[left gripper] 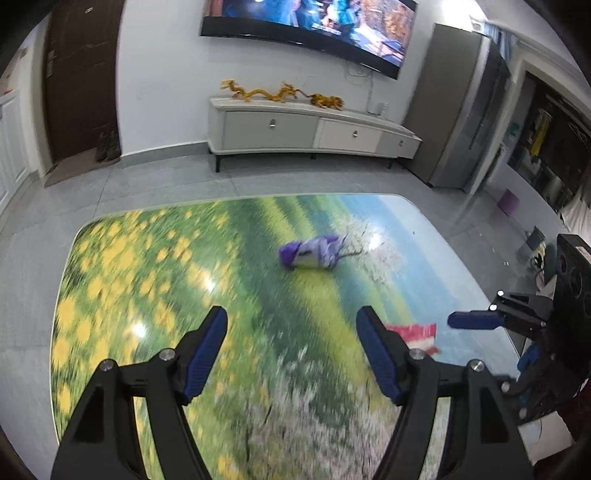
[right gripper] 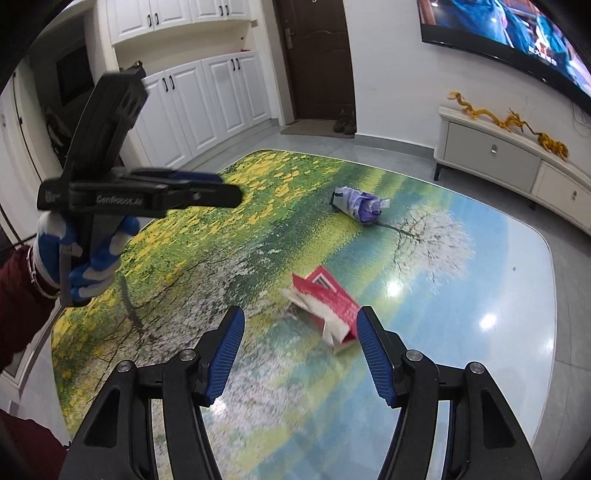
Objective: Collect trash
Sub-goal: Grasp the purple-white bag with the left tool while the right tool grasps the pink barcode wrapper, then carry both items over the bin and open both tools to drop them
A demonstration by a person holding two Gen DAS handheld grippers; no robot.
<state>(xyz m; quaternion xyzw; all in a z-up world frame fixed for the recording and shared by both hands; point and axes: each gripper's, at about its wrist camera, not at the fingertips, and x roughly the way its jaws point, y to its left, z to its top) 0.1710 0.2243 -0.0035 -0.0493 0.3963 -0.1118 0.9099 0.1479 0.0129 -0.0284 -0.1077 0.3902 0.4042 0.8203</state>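
Observation:
A crumpled purple and white wrapper (left gripper: 312, 252) lies on the flower-print table (left gripper: 147, 258), ahead of my open, empty left gripper (left gripper: 291, 325). A torn red and white carton (left gripper: 415, 334) lies just right of the left gripper's right finger. In the right wrist view the red carton (right gripper: 325, 306) lies flat just ahead of my open, empty right gripper (right gripper: 300, 325), near its right finger. The purple wrapper (right gripper: 358, 204) lies farther back. The left gripper (right gripper: 207, 194) hovers above the table (right gripper: 480, 277) at the left. The right gripper's tip (left gripper: 471, 319) shows at the right in the left wrist view.
A white TV cabinet (left gripper: 306, 129) with yellow dragon figures (left gripper: 280, 94) stands against the far wall under a television (left gripper: 314, 26). A brown door (left gripper: 79, 74) is at the back left. White cupboards (right gripper: 199, 96) line the left wall. Grey tiled floor surrounds the table.

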